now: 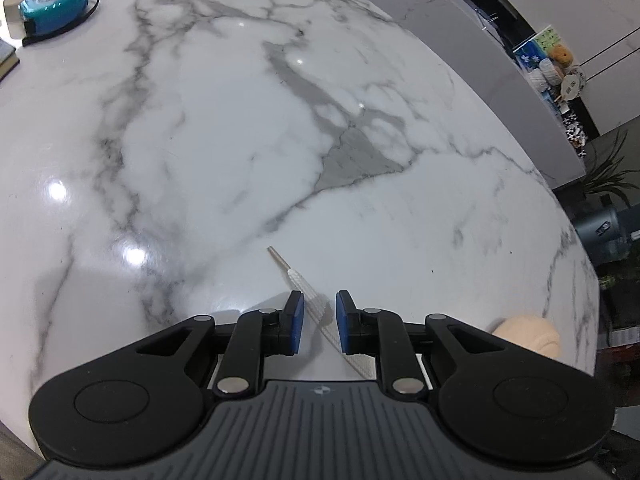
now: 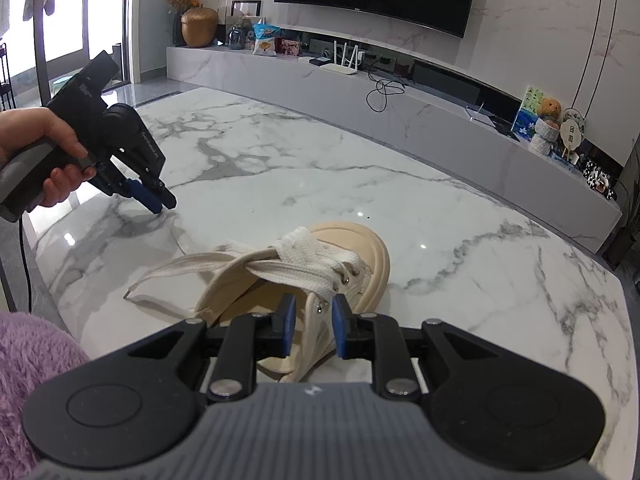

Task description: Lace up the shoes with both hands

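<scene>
My left gripper [image 1: 319,322] has its jaws a little apart, with the white lace [image 1: 320,312] lying slack between the blue pads, touched by neither as far as I can see. My right gripper [image 2: 313,326] has its jaws slightly apart around the eyelet flap of the shoe; whether the pads press the canvas I cannot tell.

One marble tabletop [image 2: 440,216] carries everything. On it lies one cream shoe [image 2: 360,248], its heel hidden behind my right gripper body. One lace runs through the eyelets, and its free end trails left across the tabletop to my left gripper; its tip [image 1: 276,255] pokes out ahead of those jaws. A teal tape measure [image 1: 54,6] sits at the far corner, partly cut off.
</scene>
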{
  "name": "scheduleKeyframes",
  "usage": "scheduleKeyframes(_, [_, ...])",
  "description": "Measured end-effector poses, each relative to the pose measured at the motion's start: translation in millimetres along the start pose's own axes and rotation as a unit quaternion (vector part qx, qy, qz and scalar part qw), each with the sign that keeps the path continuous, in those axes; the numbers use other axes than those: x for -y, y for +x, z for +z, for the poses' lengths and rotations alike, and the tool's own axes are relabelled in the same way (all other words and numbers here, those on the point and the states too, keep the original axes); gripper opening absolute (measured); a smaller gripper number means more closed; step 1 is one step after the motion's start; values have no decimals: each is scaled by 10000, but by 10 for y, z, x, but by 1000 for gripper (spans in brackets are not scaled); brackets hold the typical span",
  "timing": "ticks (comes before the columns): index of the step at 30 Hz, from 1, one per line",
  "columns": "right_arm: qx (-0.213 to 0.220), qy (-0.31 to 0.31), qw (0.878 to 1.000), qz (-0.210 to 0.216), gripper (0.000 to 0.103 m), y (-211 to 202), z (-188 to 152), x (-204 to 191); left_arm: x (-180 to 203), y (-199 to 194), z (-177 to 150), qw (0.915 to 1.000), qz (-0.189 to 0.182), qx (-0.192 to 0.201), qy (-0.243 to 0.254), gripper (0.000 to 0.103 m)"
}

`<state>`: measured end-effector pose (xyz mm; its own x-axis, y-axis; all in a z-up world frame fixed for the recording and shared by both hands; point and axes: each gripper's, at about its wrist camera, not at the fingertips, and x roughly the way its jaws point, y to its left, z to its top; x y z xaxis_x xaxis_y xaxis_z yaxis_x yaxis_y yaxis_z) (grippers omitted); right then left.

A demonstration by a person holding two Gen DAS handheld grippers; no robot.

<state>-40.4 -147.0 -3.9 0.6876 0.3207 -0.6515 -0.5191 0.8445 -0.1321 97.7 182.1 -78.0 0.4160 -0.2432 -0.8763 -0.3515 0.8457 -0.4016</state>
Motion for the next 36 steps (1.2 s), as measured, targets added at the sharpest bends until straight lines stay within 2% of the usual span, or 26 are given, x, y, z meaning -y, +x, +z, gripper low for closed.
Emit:
scheduleKeyframes(8, [22,-8,10000,-2,22,-10,2,-5,352,95,-36,9952,544,216,784,15])
scheduleKeyframes(13, [25,-7,10000,-3,22,-21,-1,-4,485,143,-75,9857,862,344,1405,3])
scheduleKeyframes(22, [22,9,10000,34,22,-5,3,5,444,98,-152,9772,678,434,1965,0])
scheduleKeyframes(27, [17,27,10000,46,22,8,4,10,298,18,-82,9893,313,460,1349,0])
scheduleKeyframes(33, [11,-20,10000,37,22,23,10,-6,300,51,-1,9942,384,221,982,0])
scheduleKeyframes(36, [19,-11,10000,41,22,17,5,-3,322,97,11,9948,485,148,887,8])
